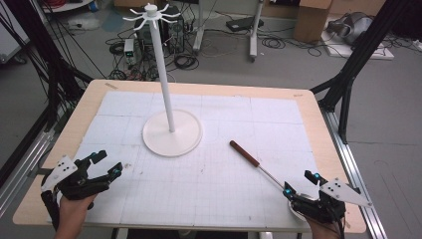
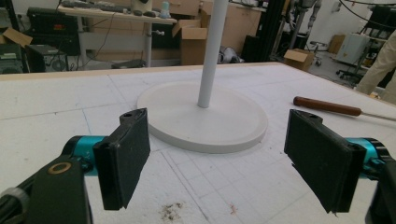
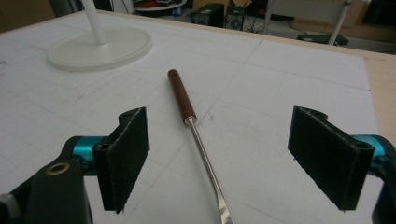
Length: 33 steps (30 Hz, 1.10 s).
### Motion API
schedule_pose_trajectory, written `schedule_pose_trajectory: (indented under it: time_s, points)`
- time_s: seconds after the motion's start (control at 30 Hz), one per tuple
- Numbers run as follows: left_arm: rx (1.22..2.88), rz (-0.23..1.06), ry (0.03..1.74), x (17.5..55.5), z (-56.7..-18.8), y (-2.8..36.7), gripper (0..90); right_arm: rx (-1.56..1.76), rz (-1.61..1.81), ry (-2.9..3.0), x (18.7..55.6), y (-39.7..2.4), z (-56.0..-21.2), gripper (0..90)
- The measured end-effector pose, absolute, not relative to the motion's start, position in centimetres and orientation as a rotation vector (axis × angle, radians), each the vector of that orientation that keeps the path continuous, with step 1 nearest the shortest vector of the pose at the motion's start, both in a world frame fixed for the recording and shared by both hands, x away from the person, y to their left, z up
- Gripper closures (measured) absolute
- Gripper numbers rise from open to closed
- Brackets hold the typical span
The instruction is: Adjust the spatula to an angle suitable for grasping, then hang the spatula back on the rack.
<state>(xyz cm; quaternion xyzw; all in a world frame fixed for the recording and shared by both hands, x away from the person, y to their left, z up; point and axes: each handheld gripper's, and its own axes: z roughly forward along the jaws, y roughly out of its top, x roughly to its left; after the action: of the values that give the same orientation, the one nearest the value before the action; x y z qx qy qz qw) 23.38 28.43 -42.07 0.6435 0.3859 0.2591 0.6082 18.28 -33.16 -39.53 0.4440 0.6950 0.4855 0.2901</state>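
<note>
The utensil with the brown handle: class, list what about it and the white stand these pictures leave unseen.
- Utensil: in the high view its working end is hidden behind the right hand-held gripper; in the right gripper view the bottom edge cuts it off.
- White stand: in both gripper views the top edge cuts off its pole, so the hooked top is unseen there.

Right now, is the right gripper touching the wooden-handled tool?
Apart. In the right gripper view the right gripper stands open, both pads clear of the tool lying on the table.
</note>
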Motion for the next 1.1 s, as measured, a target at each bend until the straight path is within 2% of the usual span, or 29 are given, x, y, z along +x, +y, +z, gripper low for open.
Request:
schedule_pose_trajectory:
  time_s: [0.67,0.73,1.1]
  points:
    - [1.498,0.593,0.885,23.7,-42.1,28.1,22.6,1.224,1.315,1.831,17.9,-33.4,-39.4,19.6]
    - [1.5,0.592,0.884,23.8,-42.1,28.1,22.6,1.212,1.294,1.874,18.3,-33.4,-39.5,17.3]
    - [1.519,0.597,0.878,23.5,-42.0,27.6,22.7,1.133,1.154,2.054,20.2,-32.3,-39.4,17.3]
